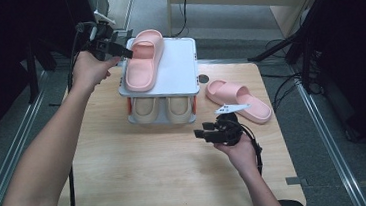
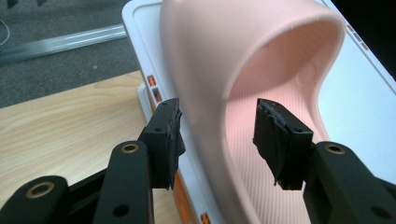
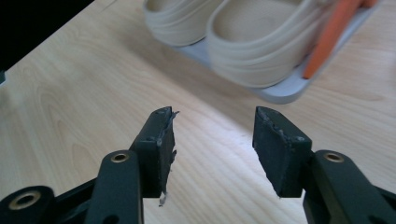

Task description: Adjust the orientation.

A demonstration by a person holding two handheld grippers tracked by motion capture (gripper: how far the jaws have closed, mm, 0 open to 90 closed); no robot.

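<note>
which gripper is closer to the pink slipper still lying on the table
Right. The right gripper hovers just in front of the pink slipper on the table, jaws open. The left gripper is across the rack, at the other pink slipper on top.

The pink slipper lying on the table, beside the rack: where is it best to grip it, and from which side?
Probably grip the pink slipper's arched strap, coming from above with the right gripper, one jaw under the arch. The slipper lies flat, sole down, strap raised and free.
</note>
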